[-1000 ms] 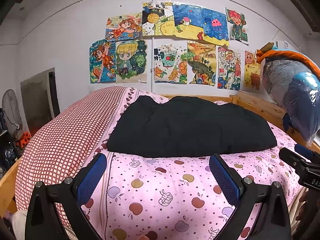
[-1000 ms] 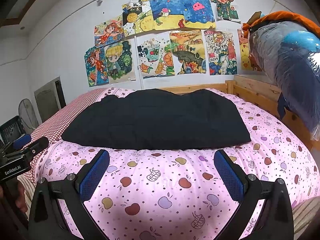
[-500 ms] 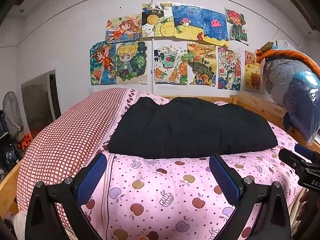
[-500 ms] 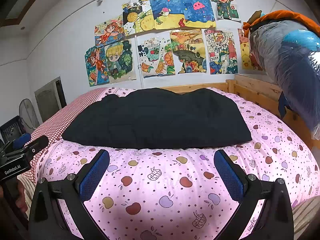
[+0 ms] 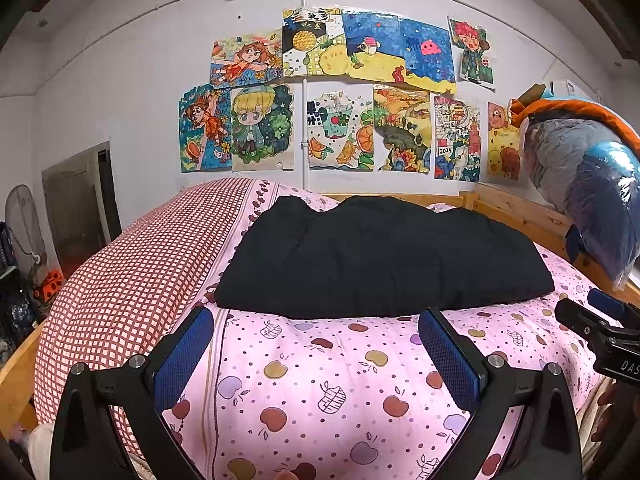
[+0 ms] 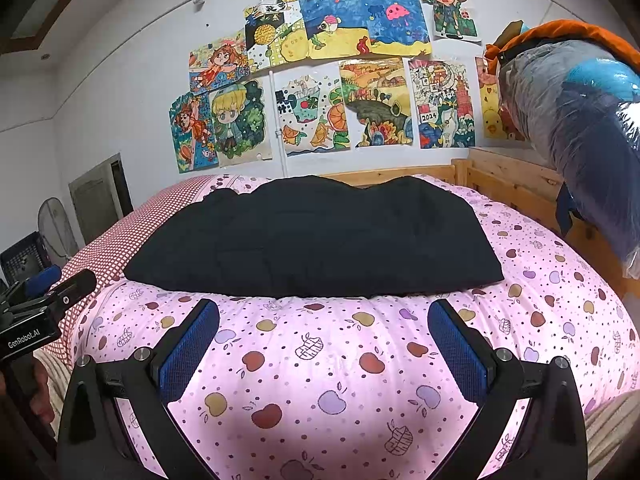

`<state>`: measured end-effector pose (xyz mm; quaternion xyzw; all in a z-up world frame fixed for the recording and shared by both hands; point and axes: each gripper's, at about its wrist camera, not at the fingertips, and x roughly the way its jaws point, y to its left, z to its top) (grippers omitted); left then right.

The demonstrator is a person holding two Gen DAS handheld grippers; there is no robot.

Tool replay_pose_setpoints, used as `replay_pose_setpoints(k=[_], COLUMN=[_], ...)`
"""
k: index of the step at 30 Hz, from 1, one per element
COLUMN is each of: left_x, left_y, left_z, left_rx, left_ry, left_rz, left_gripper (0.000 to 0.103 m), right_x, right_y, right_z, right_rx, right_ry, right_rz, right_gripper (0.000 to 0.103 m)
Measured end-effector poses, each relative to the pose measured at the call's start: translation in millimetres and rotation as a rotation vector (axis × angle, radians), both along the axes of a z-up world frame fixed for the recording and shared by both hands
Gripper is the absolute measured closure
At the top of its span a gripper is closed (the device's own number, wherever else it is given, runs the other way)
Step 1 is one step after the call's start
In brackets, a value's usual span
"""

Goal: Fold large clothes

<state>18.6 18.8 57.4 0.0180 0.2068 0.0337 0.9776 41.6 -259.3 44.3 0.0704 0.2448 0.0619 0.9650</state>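
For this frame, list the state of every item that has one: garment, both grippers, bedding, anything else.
Black garment: folded into a compact block, lying flat on the quilt, ungripped.
Left gripper: open, empty, short of the garment.
Right gripper: open, empty, short of the garment.
Pink apple-print quilt: spread over the bed.
Plastic-wrapped bundle: wrapped, resting on the wooden bed rail.

Even indoor light, sharp focus, strong fisheye bending, dark vignetted corners, soft shadows

Home bedroom: wooden bed frame (image 5: 516, 208), apple-print quilt (image 6: 340, 360), children's drawings (image 5: 340, 96) taped on wall
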Motion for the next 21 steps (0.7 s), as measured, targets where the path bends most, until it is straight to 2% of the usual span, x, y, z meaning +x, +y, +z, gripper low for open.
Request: replay_pose_setpoints(k=[21], left_x=[-1.0], left_y=[-2.5], left_z=[3.5], left_rx=[0.006], left_ry=[-0.004], left_rz=[0.000], left_gripper=[0.000], right_x=[-0.6], right_y=[-0.5], right_z=[-1.4], right_rx=[0.000], right_ry=[0.001], right_rz=[0.001], right_gripper=[0.001])
